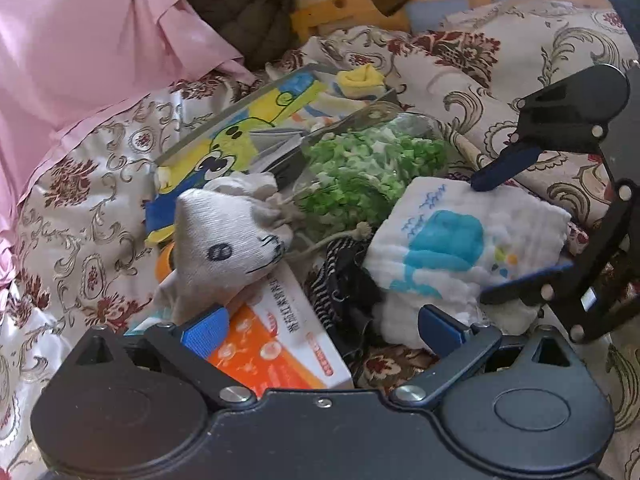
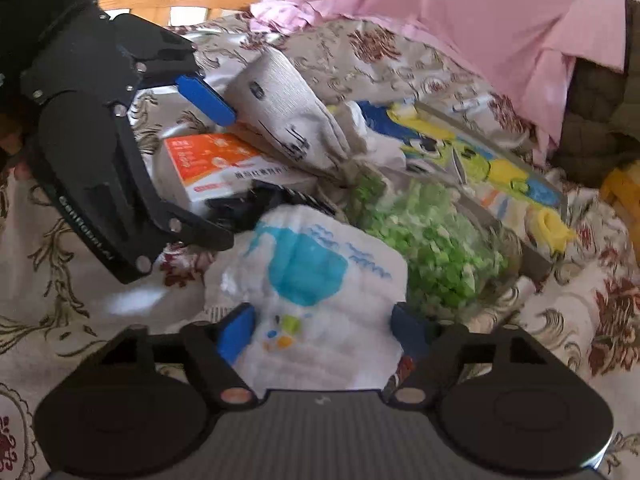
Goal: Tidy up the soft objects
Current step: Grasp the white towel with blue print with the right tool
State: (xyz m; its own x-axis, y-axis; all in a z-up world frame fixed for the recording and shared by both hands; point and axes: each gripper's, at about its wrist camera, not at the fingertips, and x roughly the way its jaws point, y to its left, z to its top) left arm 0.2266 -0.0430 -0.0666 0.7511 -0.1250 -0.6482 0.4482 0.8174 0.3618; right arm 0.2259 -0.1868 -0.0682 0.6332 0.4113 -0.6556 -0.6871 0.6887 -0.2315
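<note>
A pile lies on a floral quilt [image 1: 80,208]. A folded white cloth with a blue whale print [image 1: 456,248] [image 2: 316,276] sits between the open jaws of my right gripper [image 2: 324,332], which also shows in the left wrist view [image 1: 504,232]. A grey sock-like pouch with a drawn face [image 1: 228,240] [image 2: 288,116] lies left of it. My left gripper [image 1: 320,332] [image 2: 208,168] is open over an orange and white box [image 1: 276,340] [image 2: 220,164] and a black striped cloth [image 1: 340,288]. A yellow sock [image 1: 360,80] [image 2: 552,232] lies farther back.
A clear bag of green and white bits [image 1: 368,164] [image 2: 432,240] and a cartoon-printed flat pack [image 1: 240,132] [image 2: 480,160] lie in the pile. Pink fabric [image 1: 88,40] [image 2: 460,12], a dark jacket [image 1: 248,8] and a wooden bed frame [image 1: 340,4] border it.
</note>
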